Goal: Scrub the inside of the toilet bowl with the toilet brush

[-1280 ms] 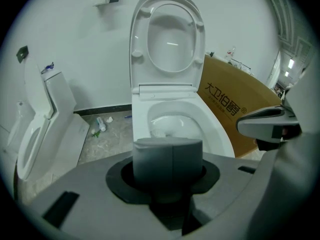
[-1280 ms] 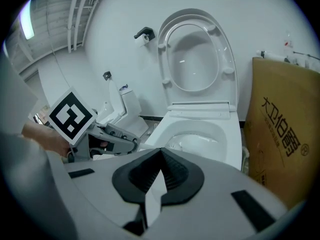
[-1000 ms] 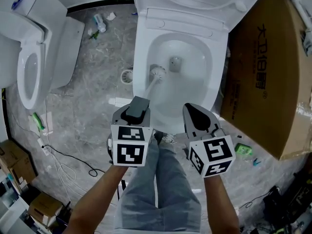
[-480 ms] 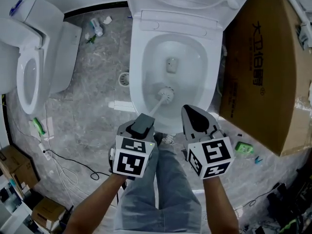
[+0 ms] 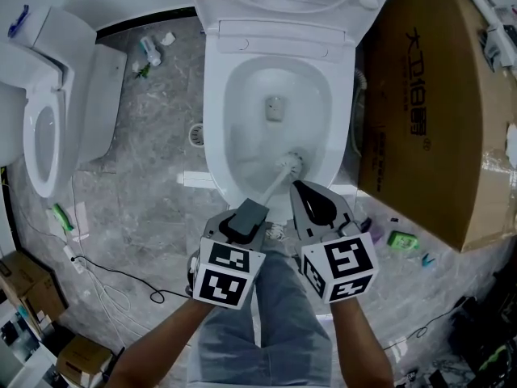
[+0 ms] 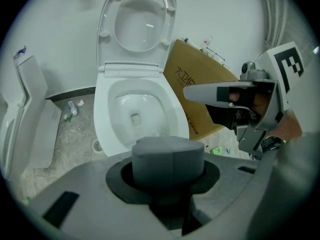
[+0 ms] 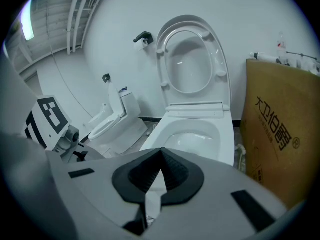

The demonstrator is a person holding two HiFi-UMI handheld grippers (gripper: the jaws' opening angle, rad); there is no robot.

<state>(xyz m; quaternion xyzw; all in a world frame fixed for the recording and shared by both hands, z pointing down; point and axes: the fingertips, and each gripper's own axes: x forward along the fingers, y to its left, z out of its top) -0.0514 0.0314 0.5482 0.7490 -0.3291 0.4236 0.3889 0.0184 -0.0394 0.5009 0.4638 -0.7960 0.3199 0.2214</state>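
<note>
The white toilet bowl [image 5: 242,95] stands open with its lid up, a grey outlet [image 5: 275,107] at its bottom. The toilet brush's white bristle head [image 5: 292,164] rests against the bowl's inner wall at the near right. Its pale handle [image 5: 271,188] slants back to my left gripper [image 5: 245,213], which is shut on the handle's grey cap [image 6: 167,159]. My right gripper [image 5: 317,204] hovers just right of it over the bowl's near rim, jaws shut with nothing between them. In the right gripper view the bowl [image 7: 192,134] lies ahead of that gripper [image 7: 159,156].
A second toilet [image 5: 48,111] stands at the left. A large cardboard box [image 5: 428,111] leans close to the bowl's right side. On the grey floor lie a round drain [image 5: 196,134], small bottles [image 5: 149,51], white cables [image 5: 105,273] and a green object [image 5: 401,238].
The brush head swept from the bowl's left wall across the near side to the near right. My left gripper followed to the right, closing up on the right gripper.
</note>
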